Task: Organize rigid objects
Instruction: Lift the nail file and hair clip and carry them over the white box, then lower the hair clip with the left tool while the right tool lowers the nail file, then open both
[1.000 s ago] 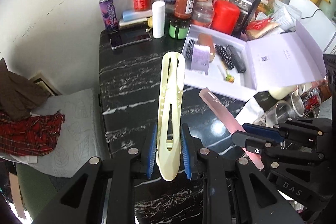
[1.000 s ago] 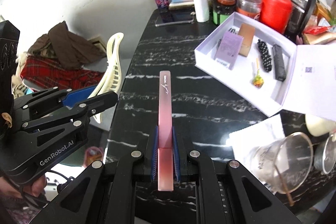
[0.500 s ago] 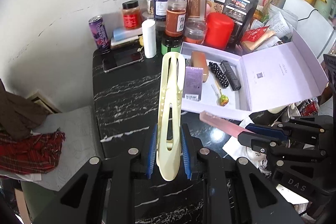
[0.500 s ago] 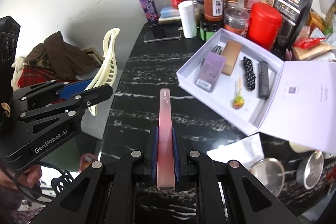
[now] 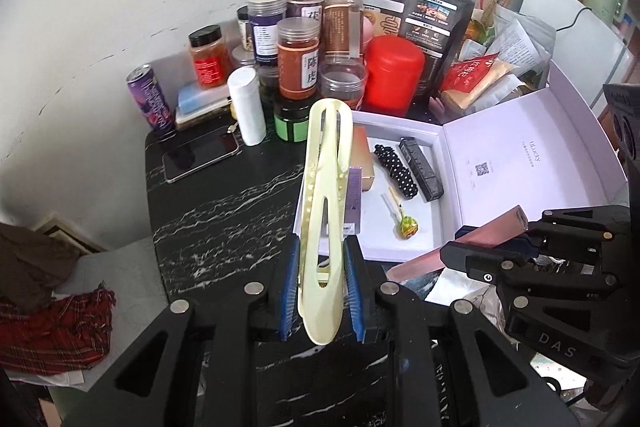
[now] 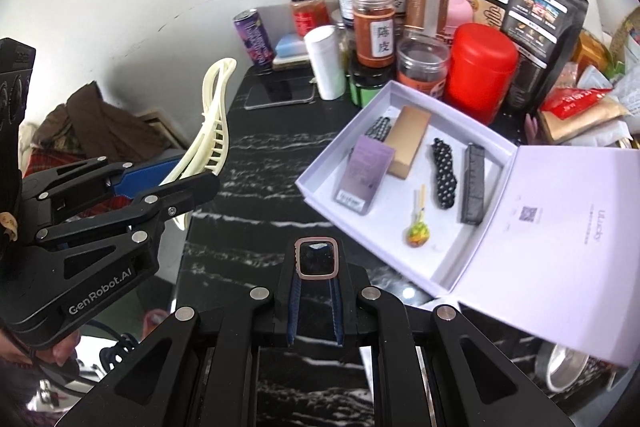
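One black marble table [image 6: 256,155] carries an open white box [image 6: 404,95]. Left of the box, the left gripper [image 5: 320,287] is clamped on a cream hair clip [image 5: 324,195]. Near the box's front edge, the right gripper [image 6: 316,307] is clamped on a pink bar [image 6: 317,259].

Jars [image 6: 374,27] crowd behind the open box [image 6: 320,183]; the marble tabletop [image 6: 272,155] beside it lies bare.
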`<act>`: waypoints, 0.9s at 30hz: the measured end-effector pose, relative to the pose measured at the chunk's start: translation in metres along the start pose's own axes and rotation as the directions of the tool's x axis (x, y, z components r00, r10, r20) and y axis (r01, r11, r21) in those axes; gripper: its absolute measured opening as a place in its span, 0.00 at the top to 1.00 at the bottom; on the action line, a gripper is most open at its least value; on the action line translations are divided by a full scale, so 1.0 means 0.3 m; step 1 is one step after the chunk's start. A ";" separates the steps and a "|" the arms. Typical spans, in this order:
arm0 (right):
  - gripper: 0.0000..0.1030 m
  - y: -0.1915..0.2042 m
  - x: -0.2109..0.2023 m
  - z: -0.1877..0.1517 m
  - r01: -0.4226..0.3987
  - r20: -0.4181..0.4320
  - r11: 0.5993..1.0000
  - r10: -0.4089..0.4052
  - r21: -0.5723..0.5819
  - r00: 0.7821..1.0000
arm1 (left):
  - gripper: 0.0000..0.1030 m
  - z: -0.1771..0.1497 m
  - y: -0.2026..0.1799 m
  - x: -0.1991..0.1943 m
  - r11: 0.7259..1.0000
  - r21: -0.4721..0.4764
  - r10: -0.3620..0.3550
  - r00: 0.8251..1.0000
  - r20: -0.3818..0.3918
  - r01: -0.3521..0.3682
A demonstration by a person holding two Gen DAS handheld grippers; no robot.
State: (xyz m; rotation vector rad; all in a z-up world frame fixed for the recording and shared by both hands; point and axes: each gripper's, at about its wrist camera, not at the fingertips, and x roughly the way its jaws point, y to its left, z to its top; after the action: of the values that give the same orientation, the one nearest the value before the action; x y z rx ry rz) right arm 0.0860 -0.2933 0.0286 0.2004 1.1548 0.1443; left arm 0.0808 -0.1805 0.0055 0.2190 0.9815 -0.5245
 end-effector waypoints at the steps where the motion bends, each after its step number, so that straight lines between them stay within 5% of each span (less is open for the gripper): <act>1: 0.87 -0.014 0.006 0.009 0.005 -0.003 1.000 -0.005 0.007 1.000 | 0.79 0.014 -0.006 0.014 1.000 0.006 -0.004 1.000 -0.002 0.004; 27: 0.87 -0.313 0.160 0.208 0.084 -0.016 0.993 -0.083 0.084 0.996 | 0.79 0.284 -0.081 0.313 0.995 0.076 -0.064 0.997 -0.032 0.066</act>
State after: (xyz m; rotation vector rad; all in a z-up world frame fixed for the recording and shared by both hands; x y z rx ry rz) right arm 0.1634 -0.3796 -0.0115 0.2262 1.1806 0.0225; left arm 0.1724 -0.2661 -0.0252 0.2648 1.0003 -0.6212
